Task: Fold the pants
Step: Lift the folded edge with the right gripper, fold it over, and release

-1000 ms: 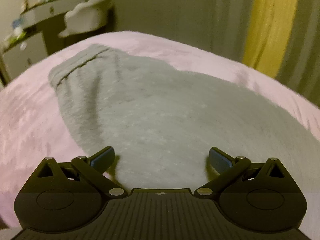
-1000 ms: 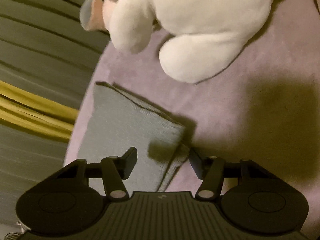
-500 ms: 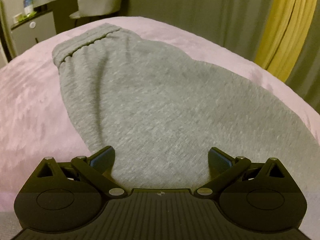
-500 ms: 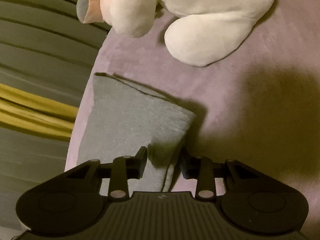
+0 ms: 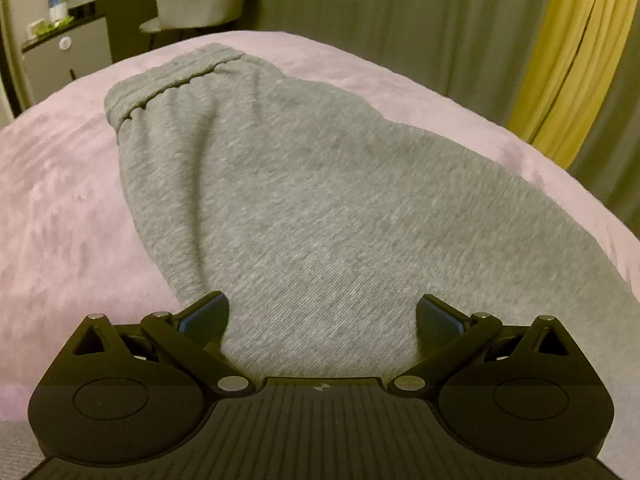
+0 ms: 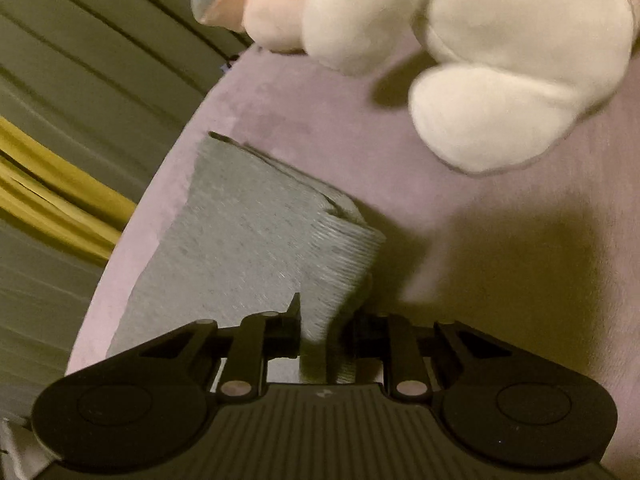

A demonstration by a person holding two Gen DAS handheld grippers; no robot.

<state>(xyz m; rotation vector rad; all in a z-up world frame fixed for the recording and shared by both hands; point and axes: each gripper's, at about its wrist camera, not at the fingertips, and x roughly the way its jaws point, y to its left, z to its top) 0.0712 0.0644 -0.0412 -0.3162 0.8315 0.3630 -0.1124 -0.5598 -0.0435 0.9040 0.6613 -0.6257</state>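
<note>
Pinching the ribbed cuff [image 6: 344, 264] of the grey pants [image 5: 320, 208], the right gripper [image 6: 326, 328] has just been closing, fabric bunched between its narrowed jaws. Left gripper [image 5: 322, 316] hangs wide apart over mid-leg cloth, gripping nothing. Pants lie flat on the pink bed [image 5: 60, 208], waistband [image 5: 172, 76] farthest. White plush toy [image 6: 480, 52] sits beyond the cuff.

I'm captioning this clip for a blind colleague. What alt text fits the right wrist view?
The black right gripper, whose jaws have just been closing, pinches the ribbed cuff of the grey knit pants lying on a pink plush blanket. A white plush toy sits beyond, with grey and yellow curtains at left.
</note>
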